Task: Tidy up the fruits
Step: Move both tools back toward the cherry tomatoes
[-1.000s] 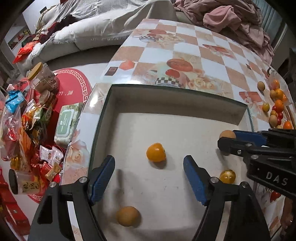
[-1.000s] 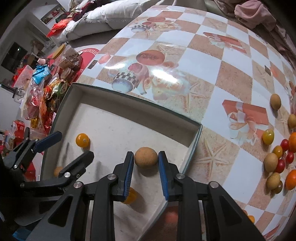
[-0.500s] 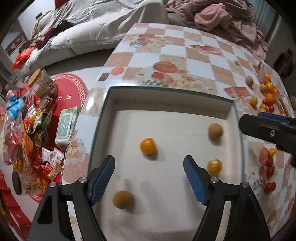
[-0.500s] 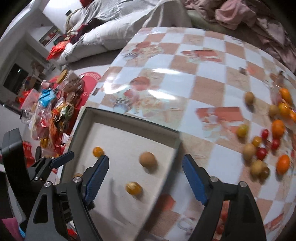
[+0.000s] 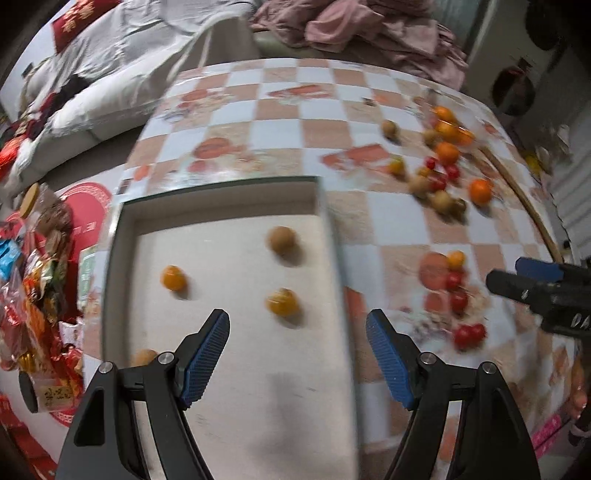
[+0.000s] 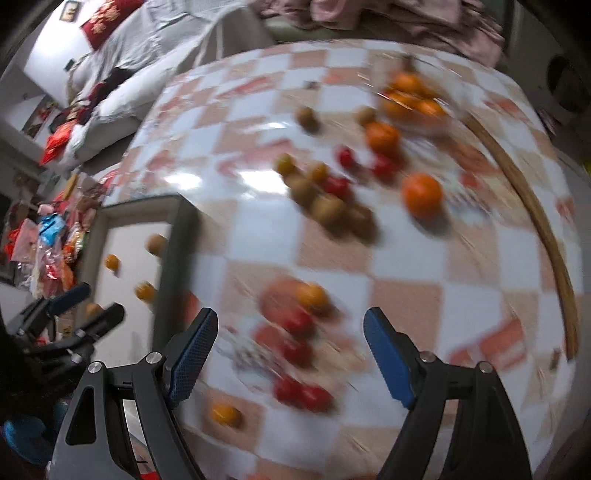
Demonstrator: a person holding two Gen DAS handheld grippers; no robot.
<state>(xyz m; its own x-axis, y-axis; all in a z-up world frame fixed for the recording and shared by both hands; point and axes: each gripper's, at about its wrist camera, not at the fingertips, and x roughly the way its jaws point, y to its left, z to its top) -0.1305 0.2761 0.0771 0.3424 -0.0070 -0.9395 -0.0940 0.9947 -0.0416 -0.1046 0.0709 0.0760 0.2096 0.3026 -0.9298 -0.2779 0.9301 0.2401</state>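
Observation:
A grey box tray (image 5: 218, 190) sits on the checkered table and holds a brown fruit (image 5: 282, 239), an orange one (image 5: 173, 277), a yellow-orange one (image 5: 282, 302) and a brown one (image 5: 144, 357) at its near left. My left gripper (image 5: 298, 349) is open and empty above the tray's right side. My right gripper (image 6: 290, 354) is open and empty above loose red tomatoes (image 6: 301, 395) and a small orange fruit (image 6: 312, 295) on the table right of the tray (image 6: 173, 240). More fruits (image 6: 421, 194) lie farther back. Both views are blurred.
A clutter of snack packets (image 5: 33, 295) lies on the floor left of the table. A wooden rim (image 6: 546, 236) curves along the table's right side. A sofa with bedding (image 5: 129, 55) and pink clothes (image 5: 354, 26) stands behind the table.
My right gripper let go of the brown fruit in the tray, opened, and swung right over the loose fruits. My left gripper also shifted to the right.

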